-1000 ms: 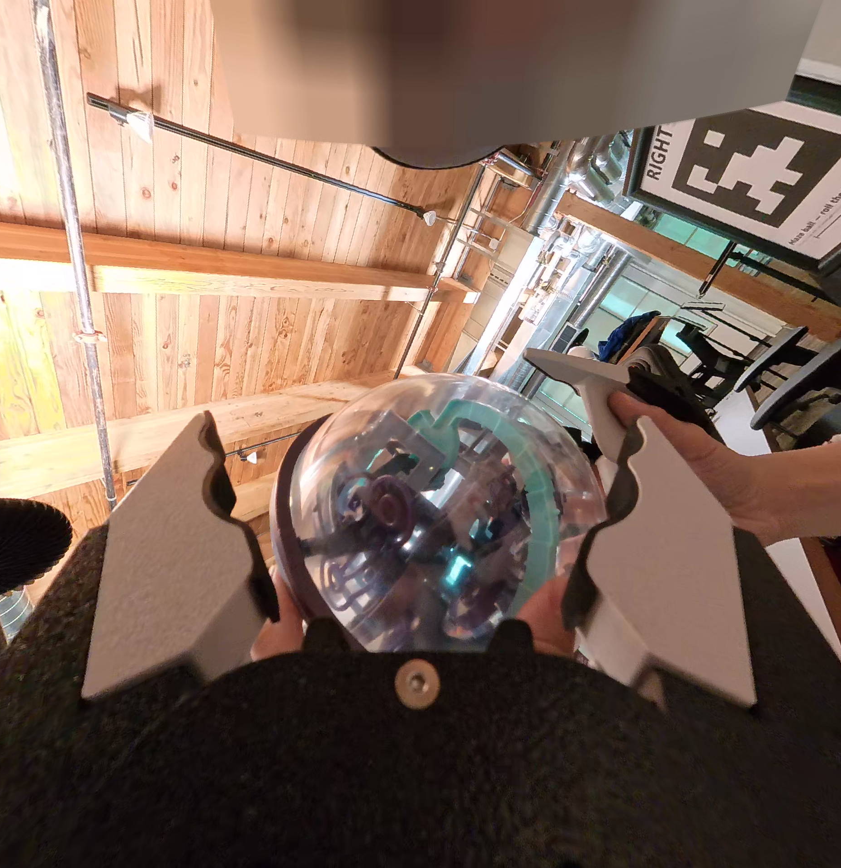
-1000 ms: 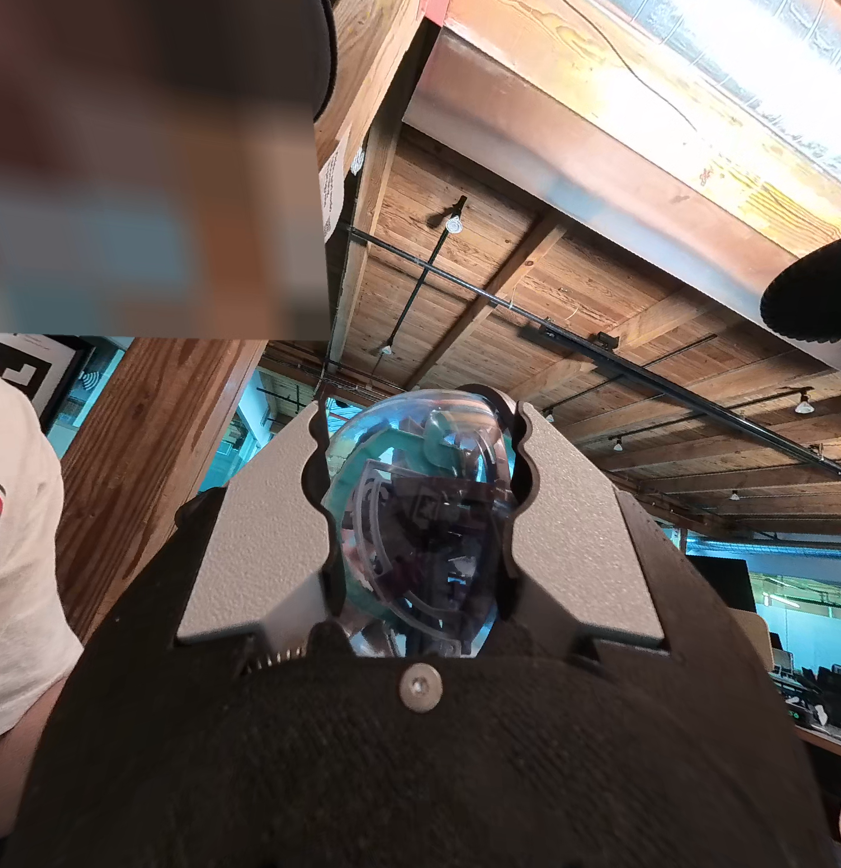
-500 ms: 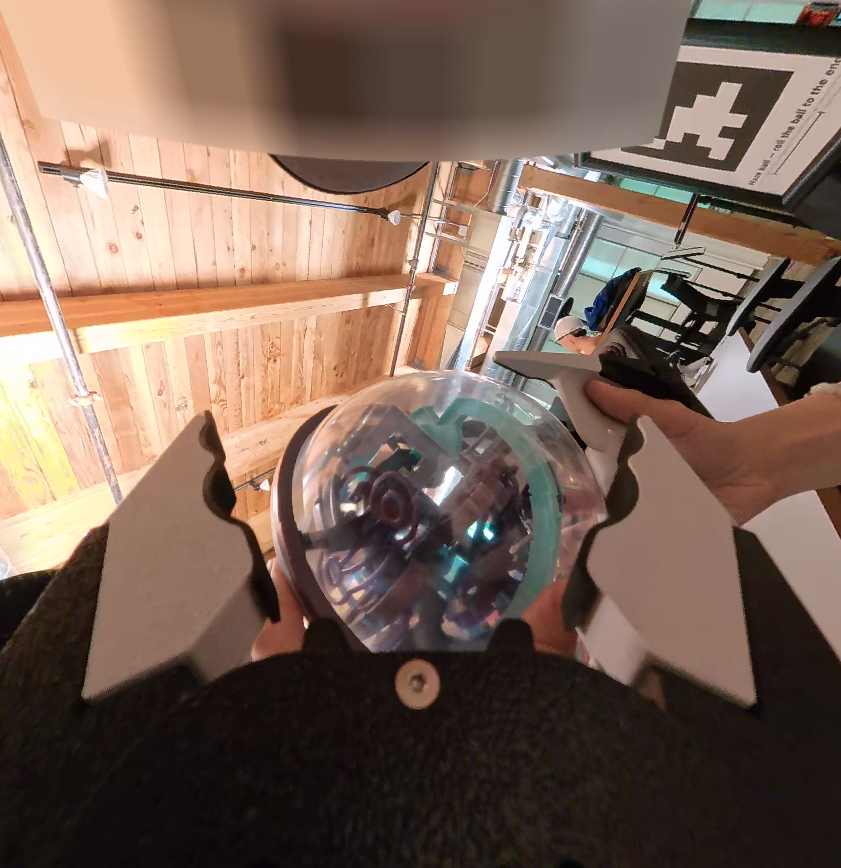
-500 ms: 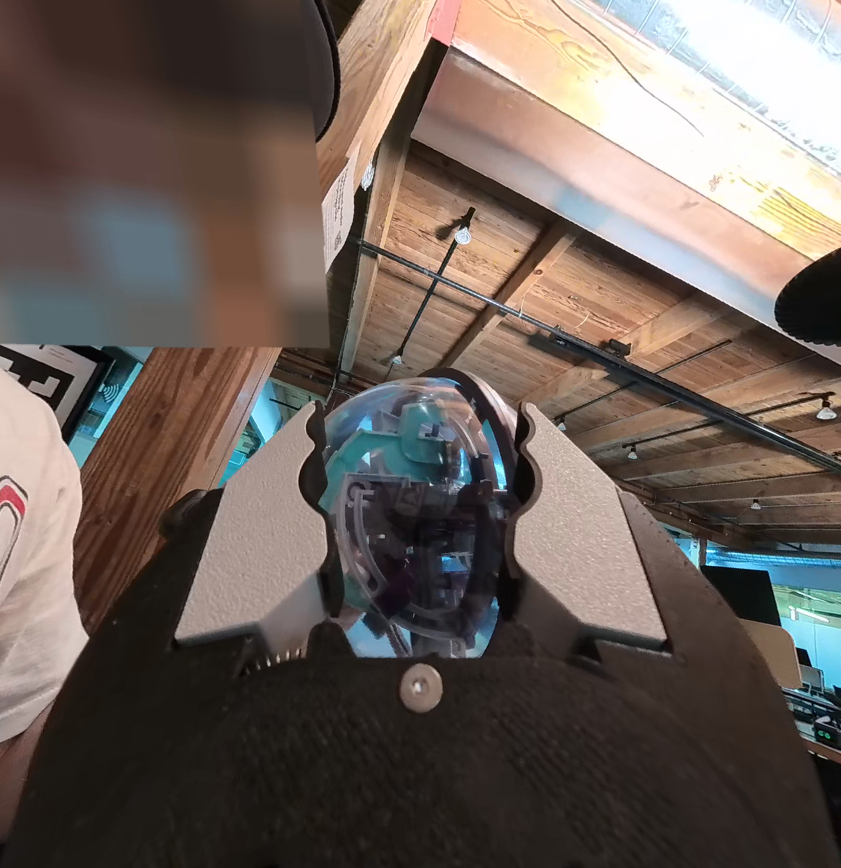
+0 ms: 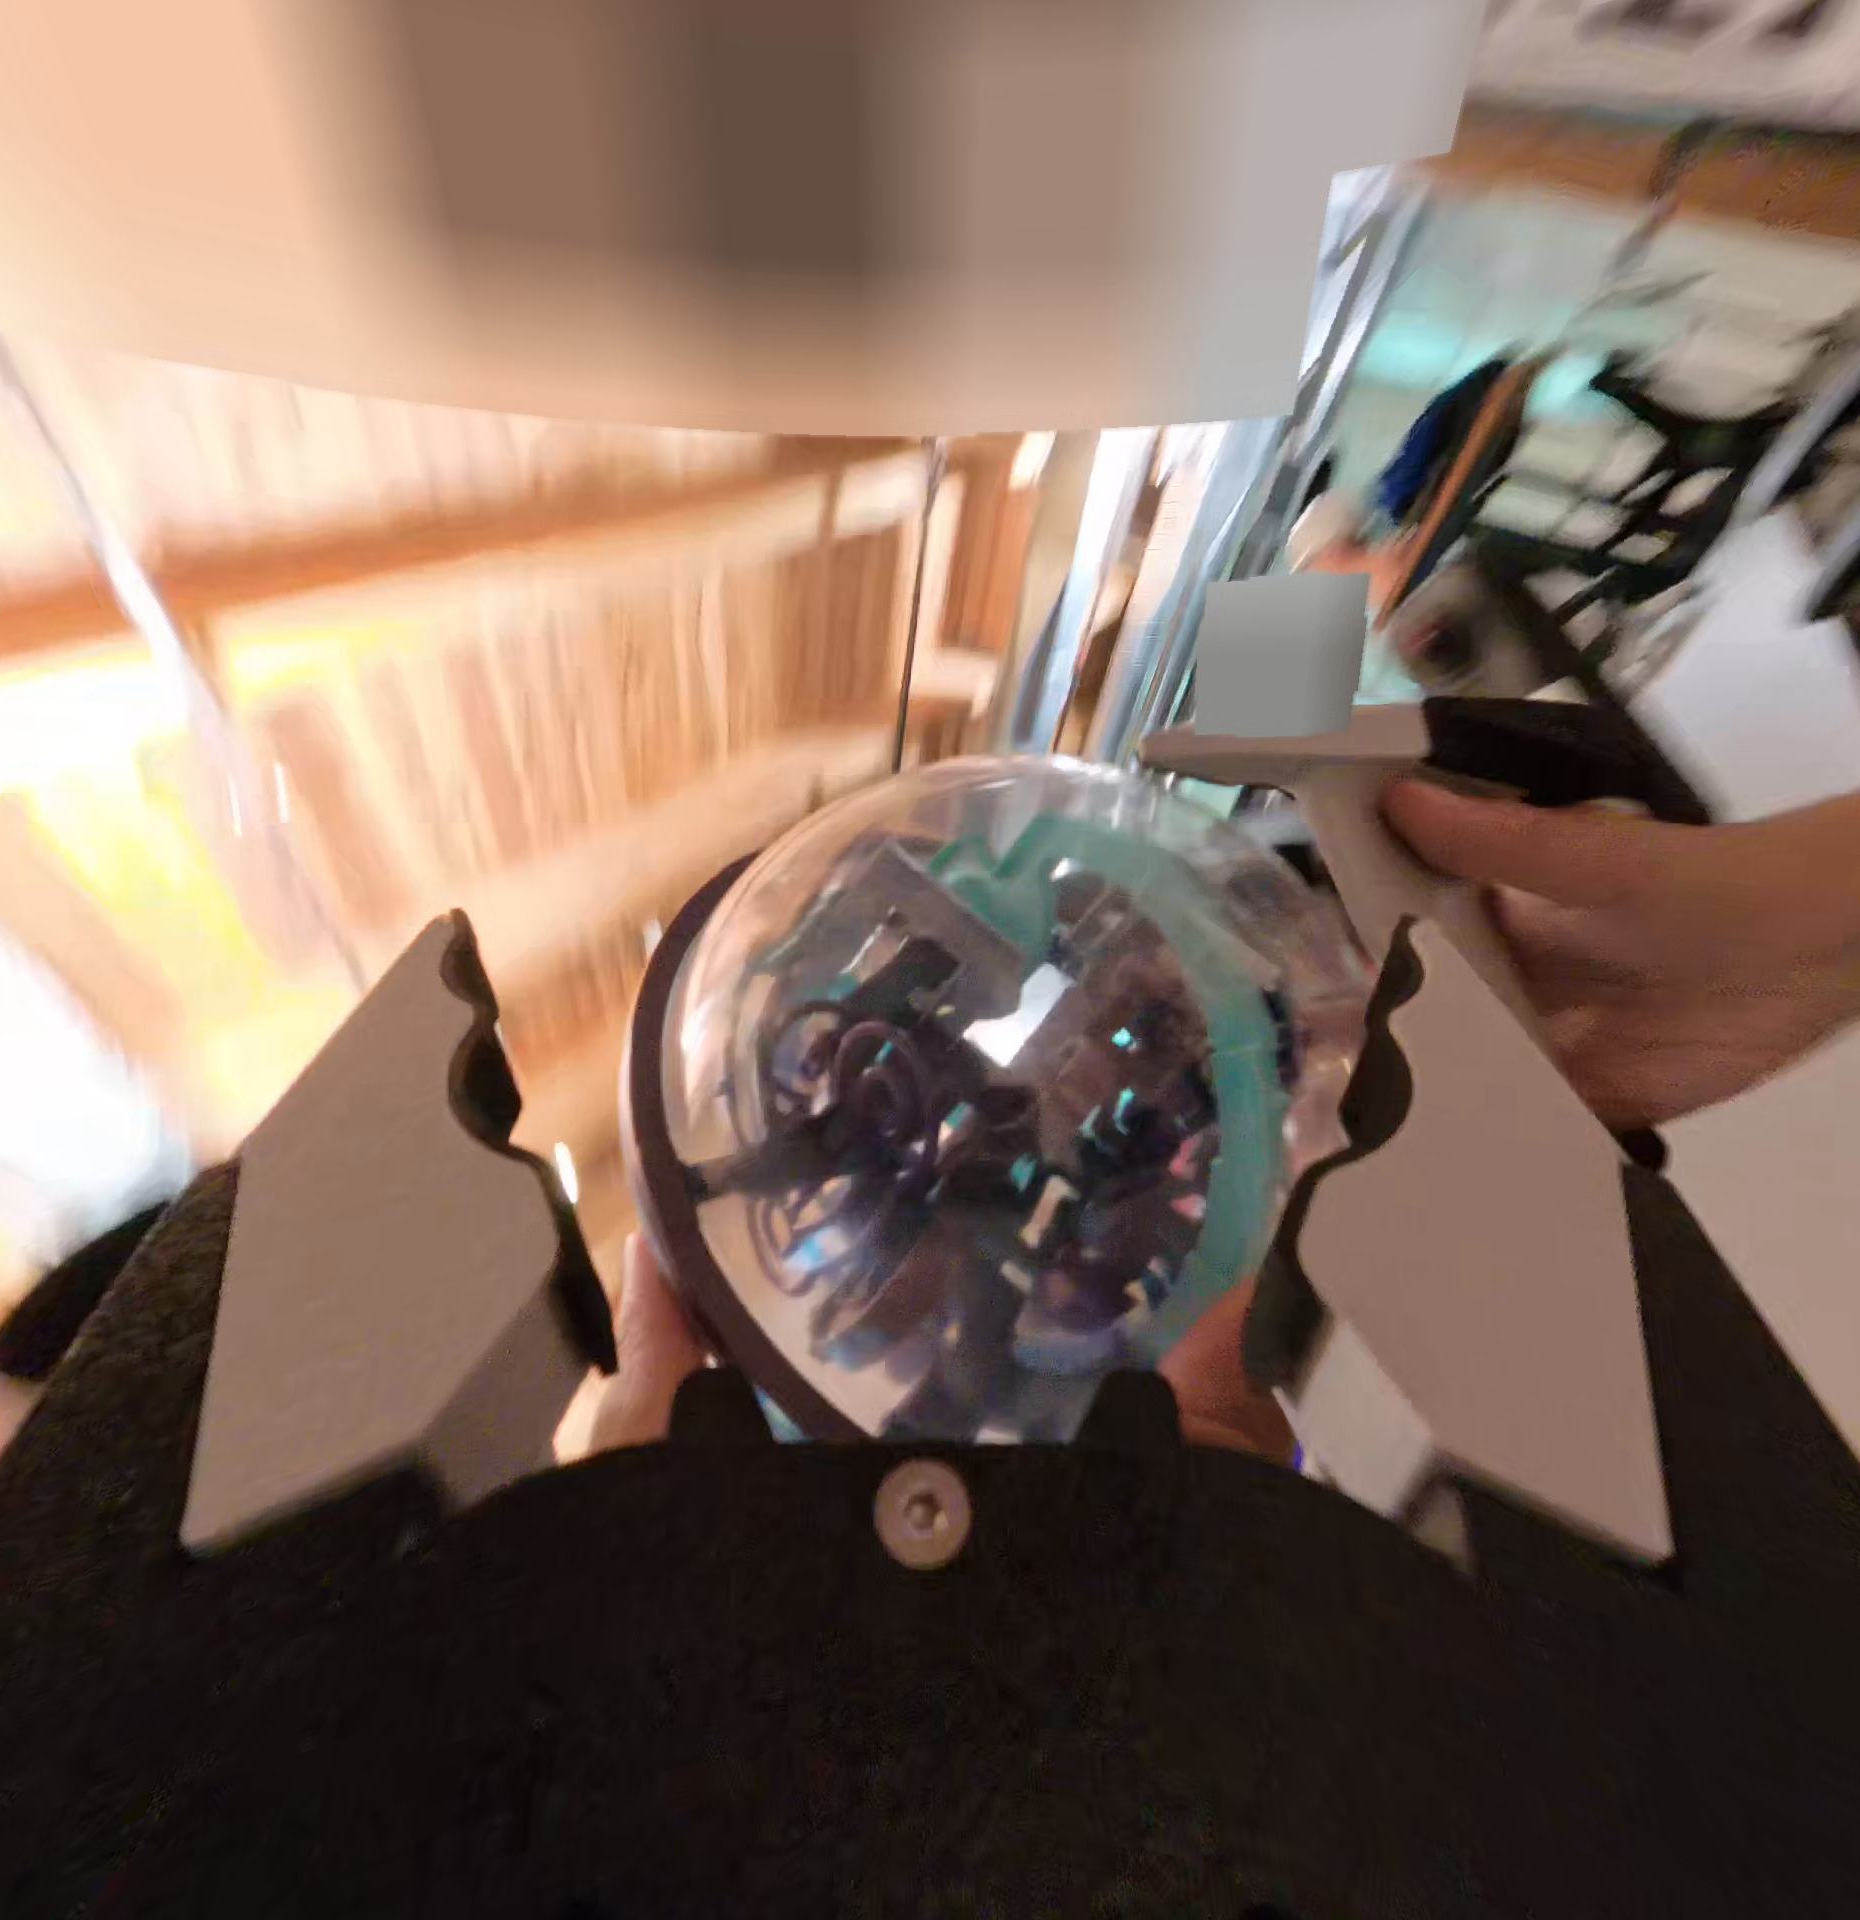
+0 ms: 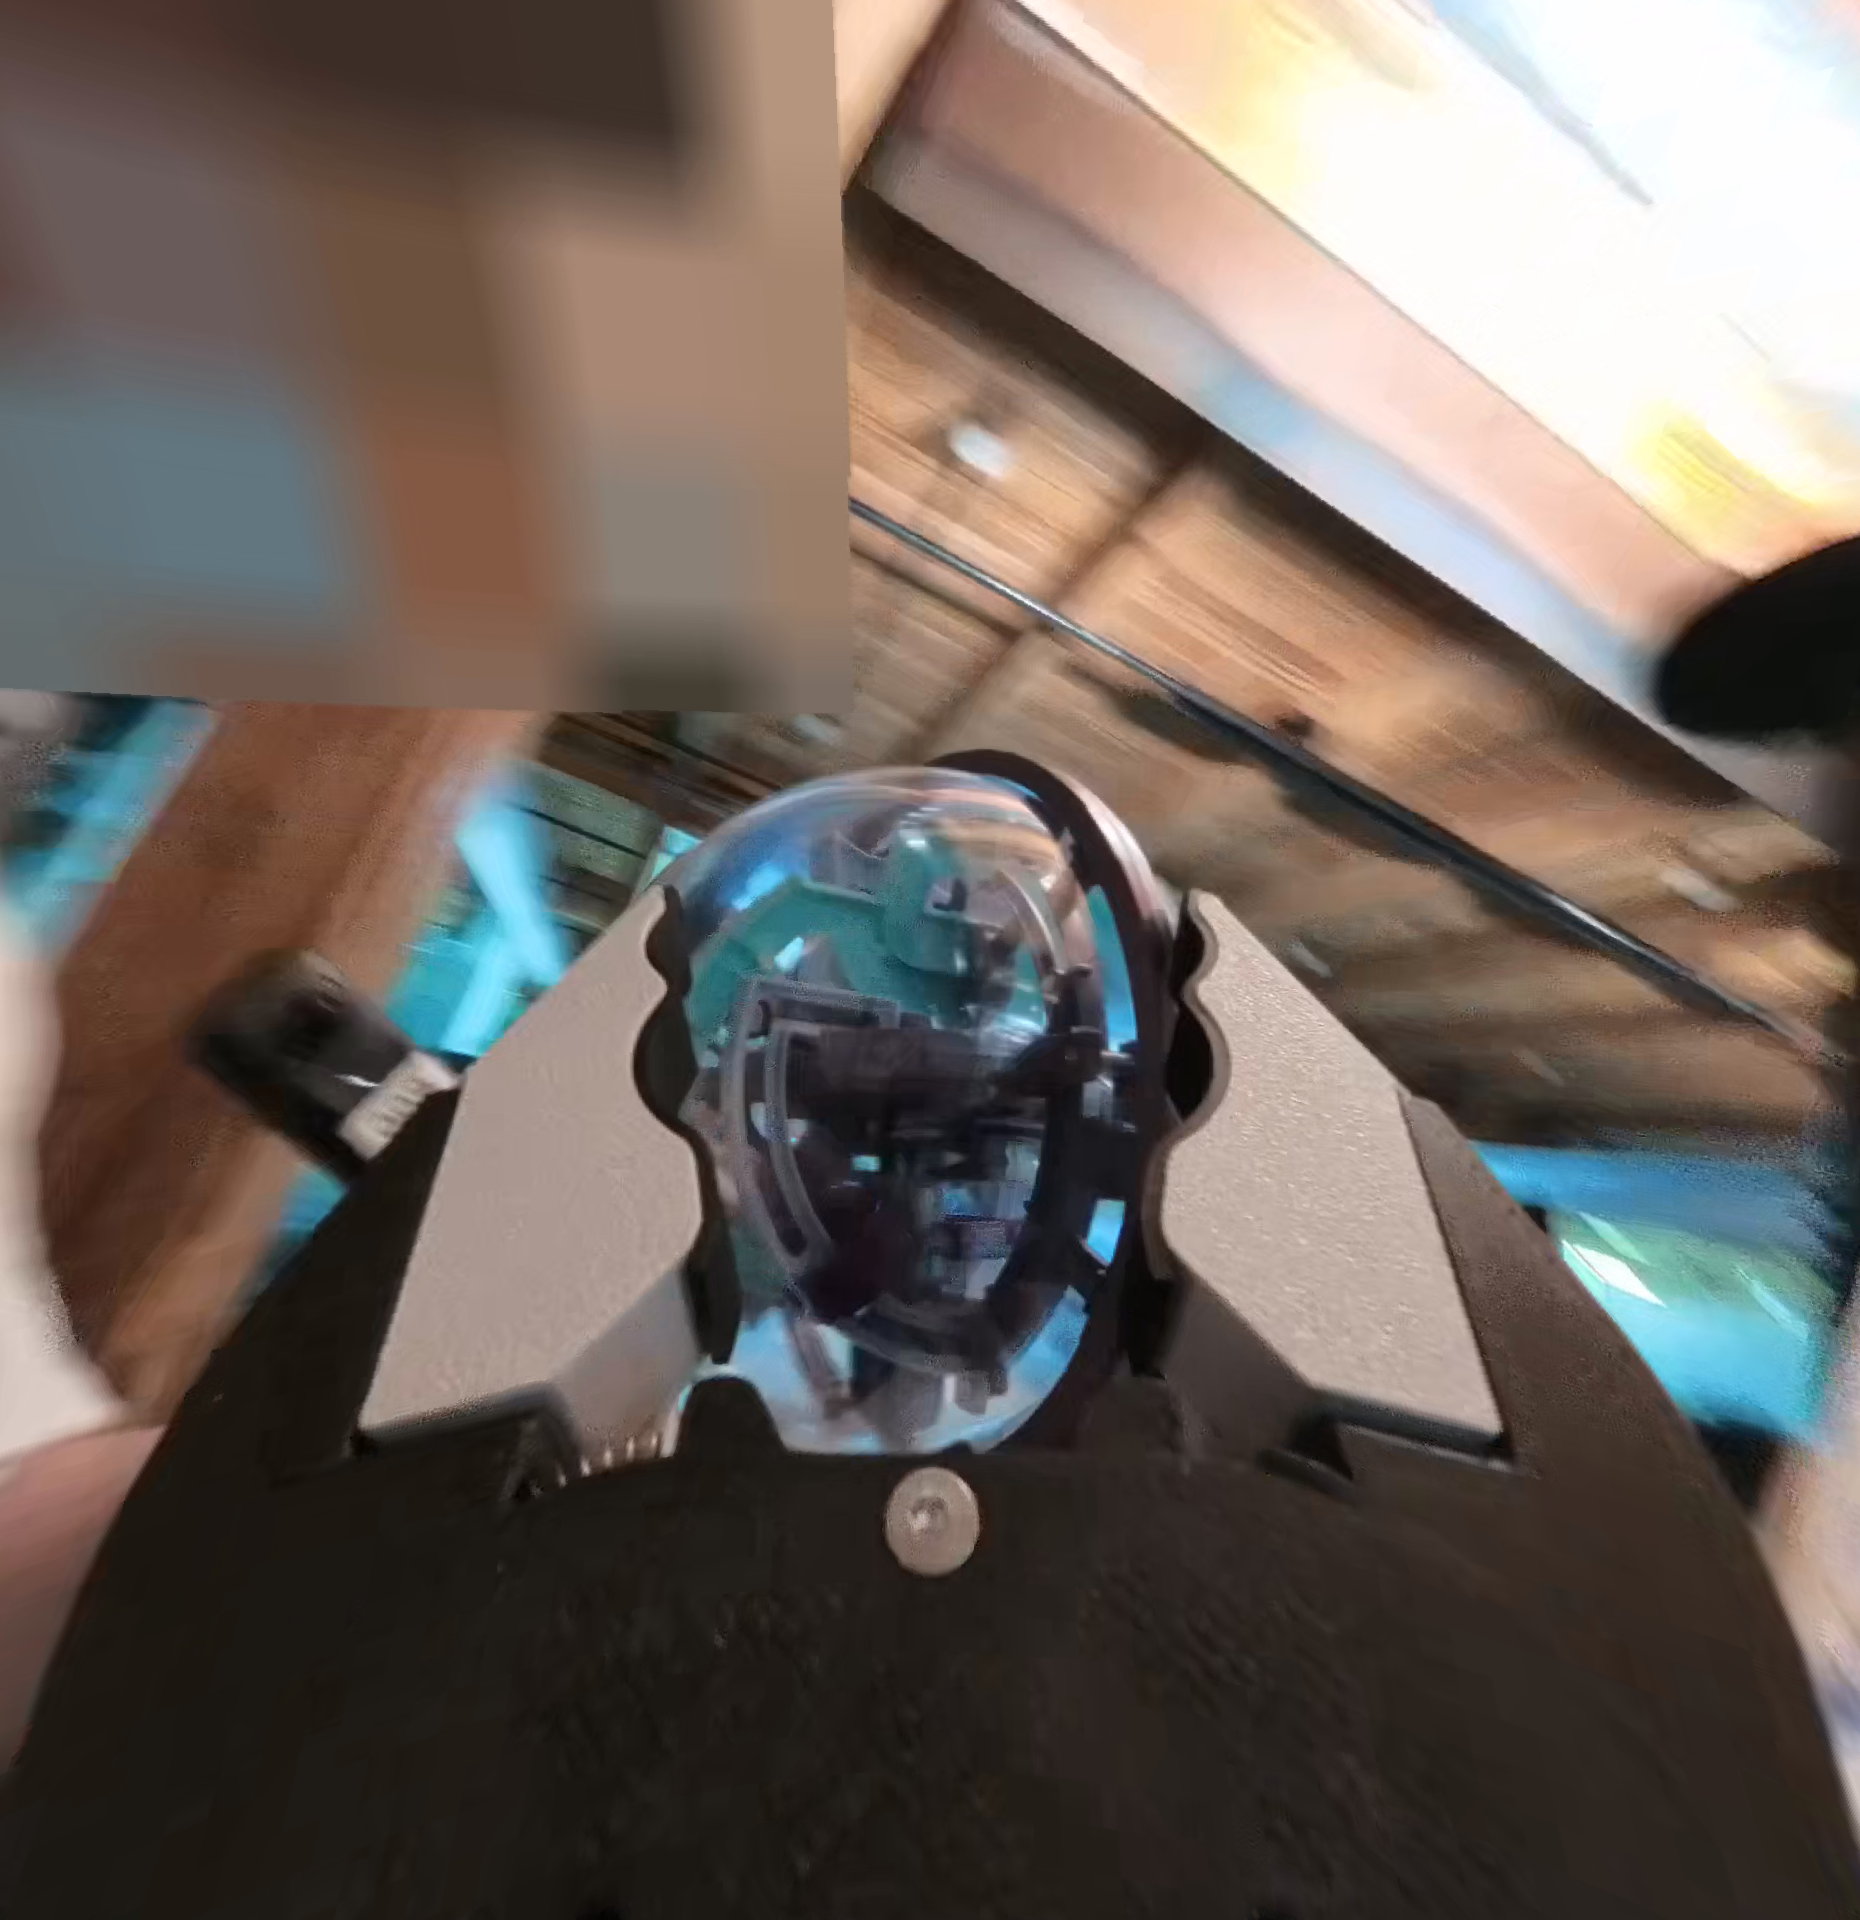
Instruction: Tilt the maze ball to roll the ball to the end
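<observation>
Clear maze ball (image 5: pixel 988 1101) with teal and dark purple tracks, dark rim; grey-fingered black tool (image 6: pixel 924 1049).

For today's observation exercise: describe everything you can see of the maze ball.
The maze ball is a clear plastic sphere with a dark band round its seam. Inside are teal, grey and dark purple tracks, one a spiral. It is held up in the air between the left gripper's wide jaws, with bare fingers under it, while the right gripper clasps it from the side. No small ball shows.
</observation>
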Tool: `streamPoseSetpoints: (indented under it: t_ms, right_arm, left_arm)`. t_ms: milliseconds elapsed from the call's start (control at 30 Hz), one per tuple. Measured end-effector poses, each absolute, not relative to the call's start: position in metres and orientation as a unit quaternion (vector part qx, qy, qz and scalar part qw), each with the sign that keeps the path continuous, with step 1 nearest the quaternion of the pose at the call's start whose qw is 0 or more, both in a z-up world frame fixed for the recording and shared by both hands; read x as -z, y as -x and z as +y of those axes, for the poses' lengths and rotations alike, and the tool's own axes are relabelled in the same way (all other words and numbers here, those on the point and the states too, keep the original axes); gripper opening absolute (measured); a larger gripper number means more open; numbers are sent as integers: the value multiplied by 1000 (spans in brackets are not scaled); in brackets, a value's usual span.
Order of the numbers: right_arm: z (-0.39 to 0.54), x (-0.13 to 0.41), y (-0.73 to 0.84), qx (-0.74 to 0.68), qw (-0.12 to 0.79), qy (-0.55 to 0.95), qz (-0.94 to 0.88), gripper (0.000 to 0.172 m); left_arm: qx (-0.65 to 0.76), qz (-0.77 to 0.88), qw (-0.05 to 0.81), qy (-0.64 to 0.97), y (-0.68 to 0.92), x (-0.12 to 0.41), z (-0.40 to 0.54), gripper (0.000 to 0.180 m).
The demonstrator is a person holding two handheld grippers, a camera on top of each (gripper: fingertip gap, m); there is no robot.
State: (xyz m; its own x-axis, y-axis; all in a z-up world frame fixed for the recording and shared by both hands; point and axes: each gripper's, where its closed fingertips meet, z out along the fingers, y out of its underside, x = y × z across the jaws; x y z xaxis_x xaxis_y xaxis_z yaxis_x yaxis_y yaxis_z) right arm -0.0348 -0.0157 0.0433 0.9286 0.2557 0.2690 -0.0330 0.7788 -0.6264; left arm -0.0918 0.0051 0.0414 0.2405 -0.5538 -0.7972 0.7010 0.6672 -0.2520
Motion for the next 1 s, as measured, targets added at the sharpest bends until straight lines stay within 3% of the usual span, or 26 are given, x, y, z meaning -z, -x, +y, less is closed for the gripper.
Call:
streamPoseSetpoints:
  t_ms: [100, 200, 333, 867, 1000]
  right_arm:
    - [48, 6, -20, -123, 882, 455, -19, 108]
    - [56, 20, -45, -183, 870, 452, 75, 89]
    - [66, 30, -44, -136, 857, 494, 56, 93]
    - [48, 6, -27, -129, 881, 455, 4, 83]
    - [30, -13, -11, -115, 902, 415, -42, 77]
  left_arm:
    - [467, 539, 678, 176, 18, -3, 70, 157]
    - [492, 539, 646, 224, 6, 10, 86, 155]
    - [512, 530, 620, 271, -6, 23, 101, 157]
    - [549, 489, 641, 218, 13, 1, 97, 156]
    - [553, 465, 678, 139, 35, -17, 82, 157]
